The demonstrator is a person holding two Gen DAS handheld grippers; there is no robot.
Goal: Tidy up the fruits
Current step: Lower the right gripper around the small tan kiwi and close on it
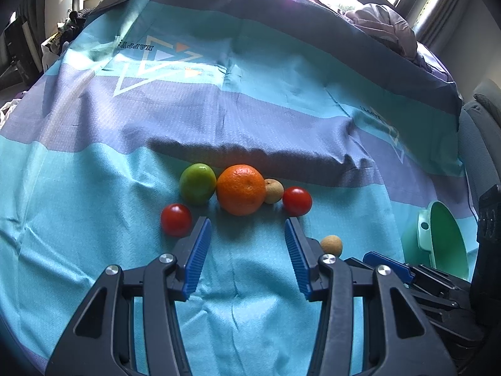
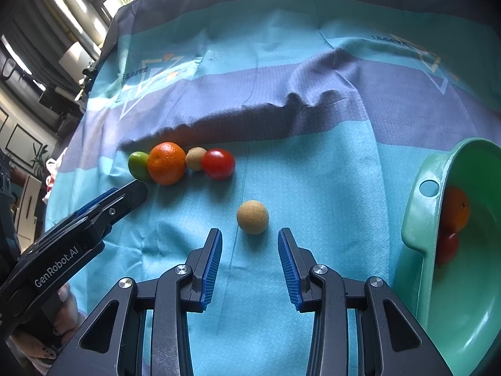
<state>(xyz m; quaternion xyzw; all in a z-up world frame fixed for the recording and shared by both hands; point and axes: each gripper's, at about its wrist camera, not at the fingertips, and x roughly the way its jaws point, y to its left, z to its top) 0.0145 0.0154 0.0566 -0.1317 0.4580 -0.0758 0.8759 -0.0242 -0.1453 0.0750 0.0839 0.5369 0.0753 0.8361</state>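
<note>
Left tongs (image 1: 248,228): blue pads apart, nothing between them, hanging over the striped cloth (image 1: 250,297) just short of the fruit row
Right tongs (image 2: 250,239): pads apart too, empty, tilted down at the cloth
Loose ball-shaped fruit (image 2: 252,217): small, tan, alone on the cloth just ahead of the right tongs, in line with the gap between the pads, not touched
Long axis: none to speak of; it is round, so I judge any angle of approach would do
Nearer hand: the right one, by the look of it; from the left tongs that tan fruit sits off to the right, beside the right pad
Fruit row: lime (image 1: 198,183), orange (image 1: 241,189), a second tan fruit (image 1: 273,190) and a tomato (image 1: 297,201), bunched ahead of the left tongs; another tomato (image 1: 176,220) just left of the left pad
Green tub (image 2: 421,219): to the right of the right tongs, already holding an orange and a tomato
Likely next: right tongs go forward a little and close on the loose tan fruit
</note>
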